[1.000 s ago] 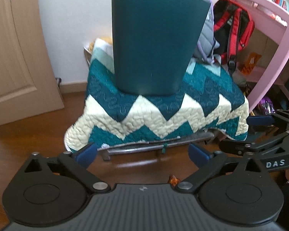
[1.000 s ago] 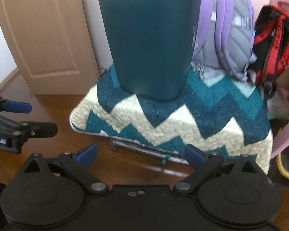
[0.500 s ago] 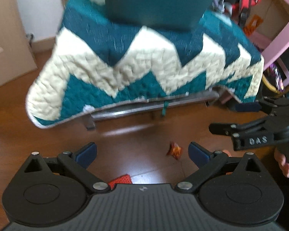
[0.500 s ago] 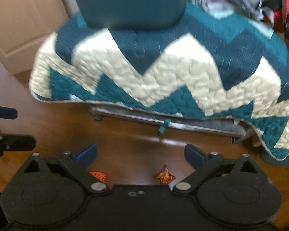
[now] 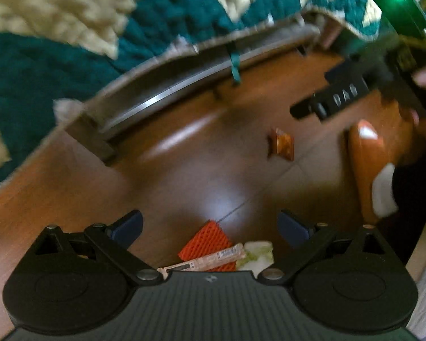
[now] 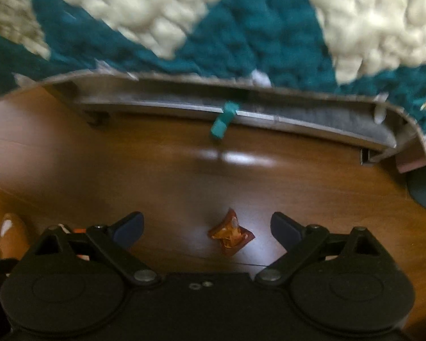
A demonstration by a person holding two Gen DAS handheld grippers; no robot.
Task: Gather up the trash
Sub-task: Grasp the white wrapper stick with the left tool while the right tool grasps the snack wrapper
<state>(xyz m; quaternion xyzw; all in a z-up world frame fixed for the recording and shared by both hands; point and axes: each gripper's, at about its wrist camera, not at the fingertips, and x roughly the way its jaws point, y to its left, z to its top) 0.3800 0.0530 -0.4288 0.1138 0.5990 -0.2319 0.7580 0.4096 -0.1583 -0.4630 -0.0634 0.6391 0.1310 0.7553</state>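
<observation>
On the wooden floor (image 6: pixel 156 170), an orange wrapper (image 6: pixel 231 236) framed by the spread-wide right gripper (image 6: pixel 207 224), red mesh scrap (image 5: pixel 206 241) seen below the equally parted left gripper (image 5: pixel 210 224), both empty.

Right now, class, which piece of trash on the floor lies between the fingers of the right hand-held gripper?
The crumpled orange-brown wrapper. It lies alone between the open right hand-held gripper fingers; the red mesh piece and pale scraps lie at the left one.

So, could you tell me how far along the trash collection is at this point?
Nothing looks collected yet. Both grippers, left and right, are open and empty, above the wooden floor. The right one is lined up over the orange wrapper. The red mesh piece and the paper strip also remain.
</observation>
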